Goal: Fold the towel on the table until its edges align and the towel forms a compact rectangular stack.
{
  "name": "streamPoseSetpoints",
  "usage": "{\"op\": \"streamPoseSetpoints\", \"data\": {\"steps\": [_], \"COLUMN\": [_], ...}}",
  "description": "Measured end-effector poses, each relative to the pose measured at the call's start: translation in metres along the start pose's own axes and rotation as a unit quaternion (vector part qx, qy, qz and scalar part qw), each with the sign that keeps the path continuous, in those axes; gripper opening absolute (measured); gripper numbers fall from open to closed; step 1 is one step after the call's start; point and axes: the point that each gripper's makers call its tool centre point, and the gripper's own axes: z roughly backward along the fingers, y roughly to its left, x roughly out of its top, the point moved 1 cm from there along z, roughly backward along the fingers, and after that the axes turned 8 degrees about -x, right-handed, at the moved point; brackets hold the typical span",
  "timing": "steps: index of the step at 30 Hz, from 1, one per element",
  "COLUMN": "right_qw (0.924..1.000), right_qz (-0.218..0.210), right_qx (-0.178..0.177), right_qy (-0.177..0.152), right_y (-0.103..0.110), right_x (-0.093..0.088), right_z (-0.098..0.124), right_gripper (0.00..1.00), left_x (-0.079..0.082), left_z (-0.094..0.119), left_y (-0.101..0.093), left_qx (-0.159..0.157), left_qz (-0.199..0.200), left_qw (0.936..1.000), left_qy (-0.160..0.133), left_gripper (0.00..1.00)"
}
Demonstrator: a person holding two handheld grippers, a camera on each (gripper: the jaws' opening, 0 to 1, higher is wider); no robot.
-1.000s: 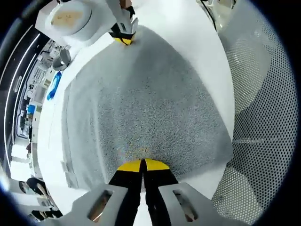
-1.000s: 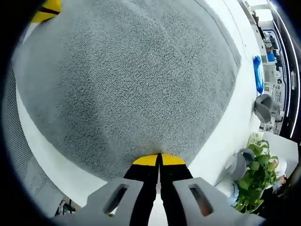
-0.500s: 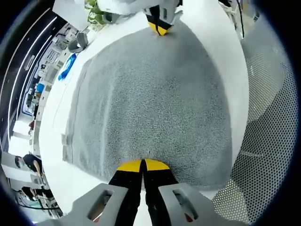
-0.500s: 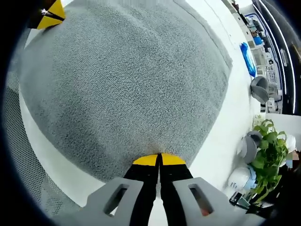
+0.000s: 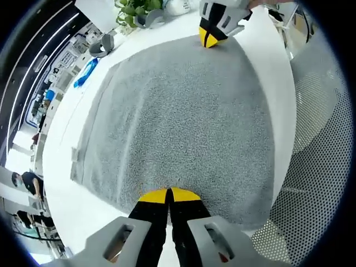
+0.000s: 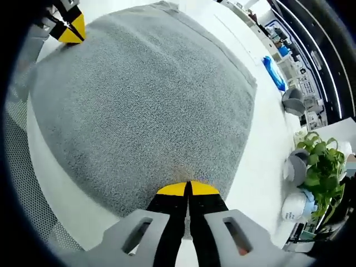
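step in hand, as judged: first fold. each gripper pinches a near corner of the grey towel [image 5: 183, 117], which lies spread flat on the white table [image 5: 61, 183], its far edge toward the blue object [image 5: 86, 72] and the potted plant [image 5: 133, 8].

doing it well: lift both corners together and level, carry them across at one pace so the near edge stays straight, and set them down right over the far corners. if one side leads, the fold will skew and the edges won't meet. keep the pinch firm until the cloth is laid, since terry is limp and will sag between the two holds.

tool: left gripper [image 5: 168, 194] has its yellow tips pressed together on the towel's near edge. right gripper [image 6: 188, 188] likewise, tips closed over the edge at its corner. each one appears at the top of the other's view, at the towel's other near corner. perforated metal [image 5: 311, 156] flanks the table.
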Motion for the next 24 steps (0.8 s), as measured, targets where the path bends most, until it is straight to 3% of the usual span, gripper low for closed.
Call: {"op": "streamPoseSetpoints", "data": {"steps": [4,5,9,14,17,20,24], "right_qw": [0.9989,0.998,0.9982,0.9963,0.9942,0.9887,0.9863], "right_qz": [0.002,0.008,-0.018,-0.053,-0.078,-0.128,-0.14], "right_qx": [-0.033,-0.04,-0.03,-0.026,-0.016,-0.001,0.006], "right_qy": [-0.033,-0.047,-0.048,-0.063,-0.072,-0.078,-0.088], "right_y": [0.0005,0.0005,-0.0022,-0.0034,-0.0043,-0.0046,-0.0046], "right_x": [0.0008,0.001,0.0002,-0.0002,0.0001,-0.0001,-0.0015], "right_z": [0.0014,0.0012,0.0003,-0.0003,-0.0008,-0.0003,-0.0003], "right_gripper": [0.0,0.0,0.0,0.0,0.0,0.0,0.0], "left_x": [0.0009,0.0006,0.0011,0.0007,0.0005,0.0007,-0.0001], "left_z": [-0.0006,-0.0005,-0.0003,0.0001,-0.0002,-0.0002,0.0], "left_y": [-0.002,-0.0024,-0.0006,0.0024,0.0012,0.0009,0.0013], "left_qx": [0.006,0.006,0.005,-0.005,-0.005,-0.005,-0.008], "left_qz": [-0.055,-0.052,-0.049,-0.008,-0.01,-0.017,-0.011], "left_qw": [0.9985,0.9986,0.9988,0.9999,0.9998,0.9997,0.9997], "left_qy": [0.006,0.005,0.003,-0.011,-0.014,-0.015,-0.018], "left_gripper": [0.01,0.01,0.01,0.01,0.01,0.01,0.01]}}
